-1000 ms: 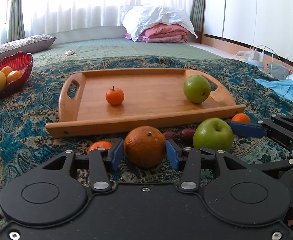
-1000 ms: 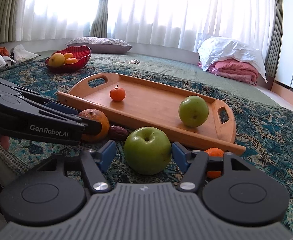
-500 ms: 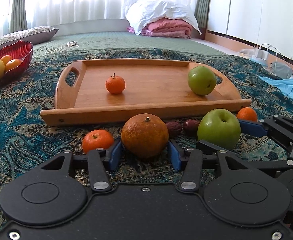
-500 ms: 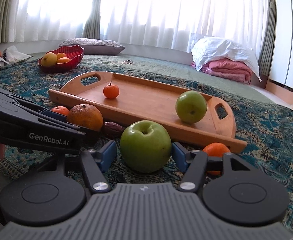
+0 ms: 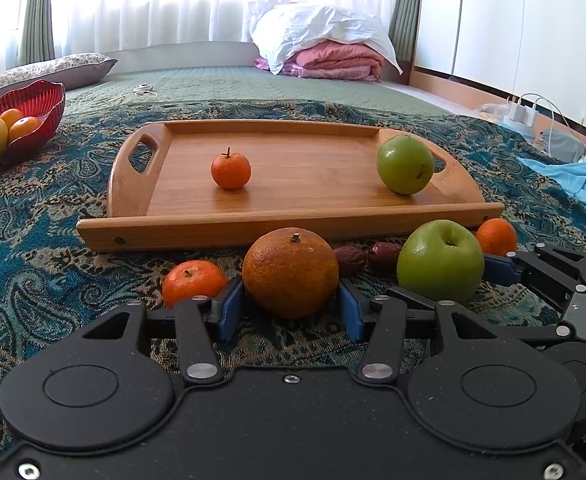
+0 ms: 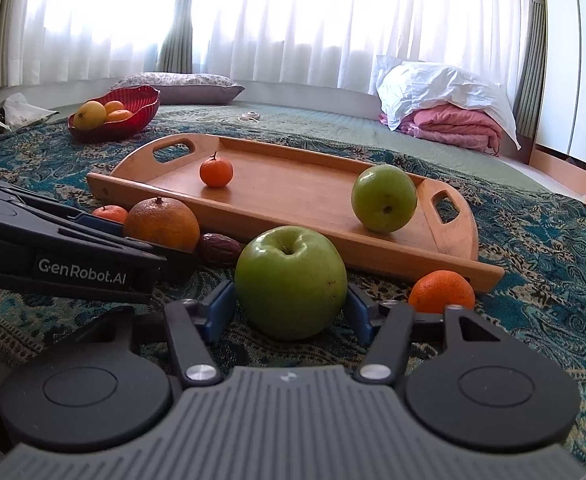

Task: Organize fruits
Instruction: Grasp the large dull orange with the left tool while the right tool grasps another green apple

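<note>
A large orange point(image 5: 291, 272) rests on the patterned cloth just in front of the wooden tray point(image 5: 285, 228). My left gripper point(image 5: 289, 308) is shut on it, blue pads against both sides. To its right a green apple point(image 6: 291, 282) sits on the cloth between the pads of my right gripper point(image 6: 291, 308). Those jaws are closing and the pads touch the apple's sides. On the tray lie a small mandarin point(image 5: 230, 171) and a second green apple point(image 5: 405, 164).
Loose on the cloth are a mandarin point(image 5: 193, 280) left of the orange, two dates point(image 5: 367, 256) and another mandarin point(image 5: 496, 236) by the tray's right corner. A red bowl point(image 5: 49, 92) of fruit stands far left. Folded bedding point(image 5: 339, 60) lies behind, blue cloth point(image 5: 573, 176) at right.
The right jaws have drawn in against the green apple. In the left wrist view the mandarin beside the orange shows more fully. The fruit lies where it was.
</note>
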Demonstrator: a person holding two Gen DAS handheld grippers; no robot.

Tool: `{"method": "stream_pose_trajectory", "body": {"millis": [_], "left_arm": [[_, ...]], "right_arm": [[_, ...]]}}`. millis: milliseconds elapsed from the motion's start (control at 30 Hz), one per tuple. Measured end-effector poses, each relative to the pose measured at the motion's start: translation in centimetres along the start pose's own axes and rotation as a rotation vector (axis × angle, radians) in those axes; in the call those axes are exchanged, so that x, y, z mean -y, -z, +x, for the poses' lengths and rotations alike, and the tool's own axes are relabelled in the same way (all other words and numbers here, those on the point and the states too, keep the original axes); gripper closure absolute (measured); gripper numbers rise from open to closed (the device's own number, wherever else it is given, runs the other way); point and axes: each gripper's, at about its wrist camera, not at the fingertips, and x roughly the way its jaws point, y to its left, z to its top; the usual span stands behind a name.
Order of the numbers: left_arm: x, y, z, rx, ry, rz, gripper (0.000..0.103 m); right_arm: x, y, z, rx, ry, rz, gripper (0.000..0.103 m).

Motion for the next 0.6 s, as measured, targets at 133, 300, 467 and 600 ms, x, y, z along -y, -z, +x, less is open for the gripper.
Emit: {"method": "stream_pose_trajectory", "body": {"millis": [133,300,467,600], "left_arm": [[-0.05,0.09,-0.01,0.006,0.003,0.001,0.054],[-0.02,0.27,-0.03,0.010,0.002,0.002,0.054],[0.29,0.50,0.12,0.018,-0.006,0.017,0.055],[0.42,0.59,0.12,0.024,-0.010,0.017,0.055]], "right_arm": [[-0.06,0.04,0.16,-0.002,0.003,0.000,0.036],[-0.07,0.03,0.21,-0.003,0.003,-0.001,0.037],[-0.04,0.04,0.63,-0.010,0.004,0.005,0.038],[-0.16,0.17,0.70,-0.007,0.008,0.001,0.039]]}}
